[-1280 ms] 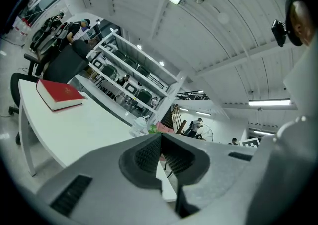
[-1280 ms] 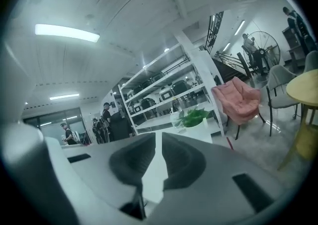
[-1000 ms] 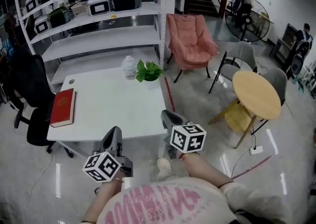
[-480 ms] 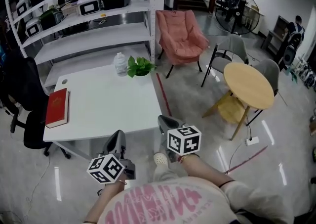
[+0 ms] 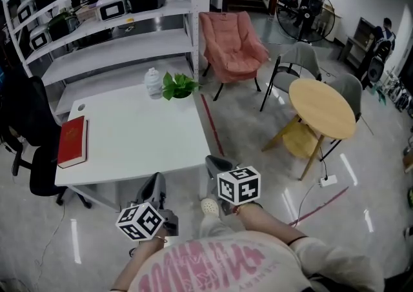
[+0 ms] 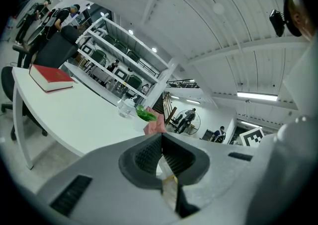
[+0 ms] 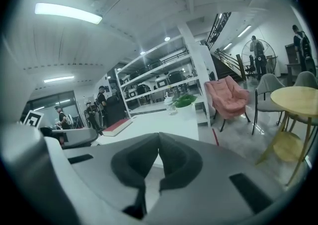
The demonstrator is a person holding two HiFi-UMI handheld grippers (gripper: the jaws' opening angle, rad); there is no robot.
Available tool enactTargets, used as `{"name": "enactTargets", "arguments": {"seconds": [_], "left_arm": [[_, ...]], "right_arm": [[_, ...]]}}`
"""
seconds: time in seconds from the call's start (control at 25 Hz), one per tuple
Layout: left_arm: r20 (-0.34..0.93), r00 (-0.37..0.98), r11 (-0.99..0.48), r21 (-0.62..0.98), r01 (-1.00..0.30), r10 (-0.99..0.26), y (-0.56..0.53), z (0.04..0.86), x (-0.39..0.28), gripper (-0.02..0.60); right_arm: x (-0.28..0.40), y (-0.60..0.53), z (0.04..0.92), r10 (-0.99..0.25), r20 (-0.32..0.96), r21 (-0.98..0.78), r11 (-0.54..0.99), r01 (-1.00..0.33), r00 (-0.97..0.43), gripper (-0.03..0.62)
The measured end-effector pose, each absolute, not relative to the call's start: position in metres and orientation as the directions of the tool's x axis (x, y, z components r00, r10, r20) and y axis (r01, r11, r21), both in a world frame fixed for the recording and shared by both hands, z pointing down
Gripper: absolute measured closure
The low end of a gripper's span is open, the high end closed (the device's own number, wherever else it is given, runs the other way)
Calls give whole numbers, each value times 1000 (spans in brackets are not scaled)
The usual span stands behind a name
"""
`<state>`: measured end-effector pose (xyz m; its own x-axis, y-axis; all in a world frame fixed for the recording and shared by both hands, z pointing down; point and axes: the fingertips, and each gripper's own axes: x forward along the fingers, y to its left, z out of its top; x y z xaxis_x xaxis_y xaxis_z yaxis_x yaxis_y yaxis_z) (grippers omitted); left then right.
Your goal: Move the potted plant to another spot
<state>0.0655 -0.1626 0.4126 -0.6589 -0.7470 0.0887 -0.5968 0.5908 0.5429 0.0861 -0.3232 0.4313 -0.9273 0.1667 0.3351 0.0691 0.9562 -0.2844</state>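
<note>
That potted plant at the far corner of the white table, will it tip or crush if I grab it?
The potted plant looks small beside the table, so it is probably light. Its leaves spread over the pot and seem floppy, so gripping the pot is likely safer. It stands near the table's edge beside a bottle, so a push might topple something.

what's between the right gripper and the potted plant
Just bare white table between the right gripper and the potted plant, as the head view shows; the red book lies off to the left.
</note>
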Motion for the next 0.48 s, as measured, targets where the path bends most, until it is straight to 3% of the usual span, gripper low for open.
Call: {"name": "enactTargets", "arguments": {"seconds": [0.48], "left_arm": [[96,-648,591,526,-612,-756,-176,410,63,578]], "right_arm": [[86,-337,439,158,335,-329,943,42,-929,586]]}}
